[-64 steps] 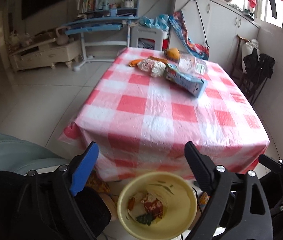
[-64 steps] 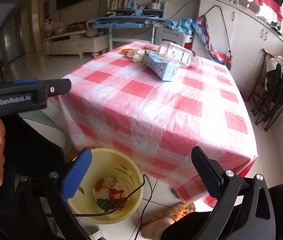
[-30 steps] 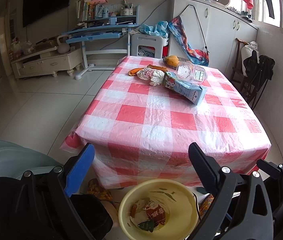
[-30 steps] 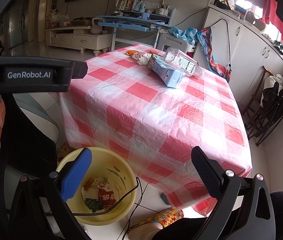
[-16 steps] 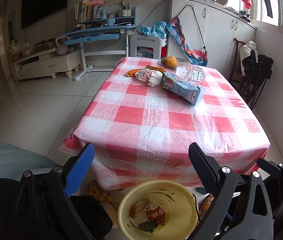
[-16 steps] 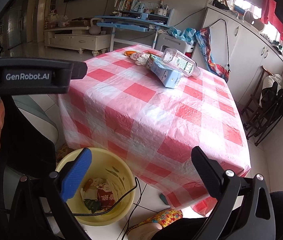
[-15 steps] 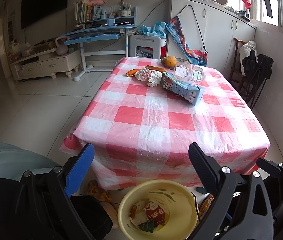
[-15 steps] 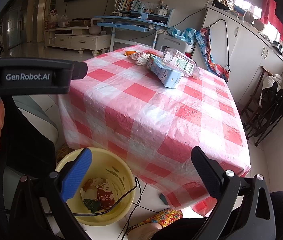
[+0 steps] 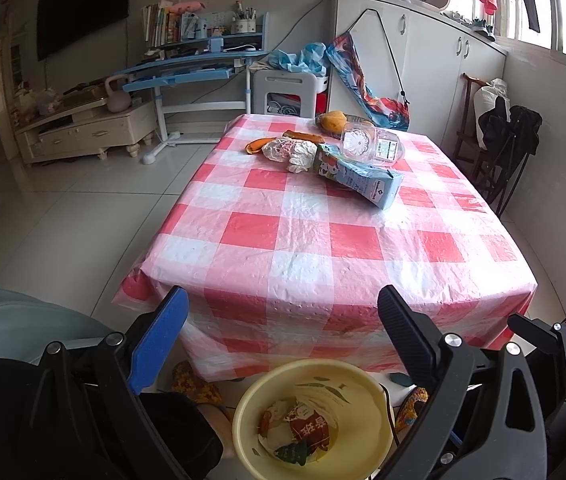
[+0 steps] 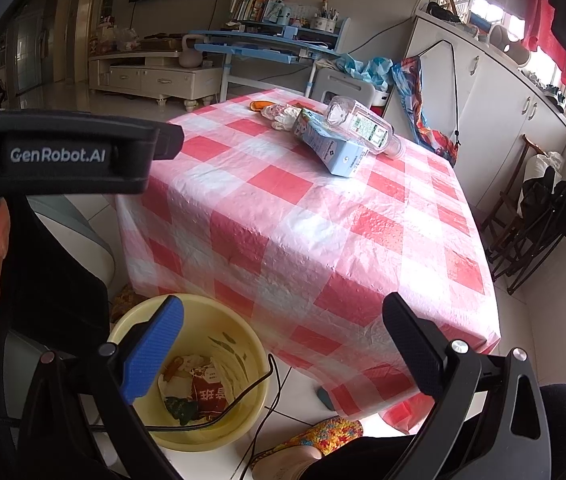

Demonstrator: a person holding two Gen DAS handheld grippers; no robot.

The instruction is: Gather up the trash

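Left wrist view: the left gripper hangs with jaws spread wide and nothing between them, just short of the near edge of the table; below that edge, on the floor, stands the yellow bin with wrappers in its bottom; at the far end of the table lie the carton, on its side; a clear bottle just behind the carton and touching it; a crumpled bag left of the carton; orange peel left of the bag; an orange fruit by the far edge.

Right wrist view: the right gripper is likewise wide open and empty, held off the table's near left corner; the bin sits on the floor beside that corner, a black cable draped over its rim; the carton and bottle lie together at the table's far end, the bag just left of them.
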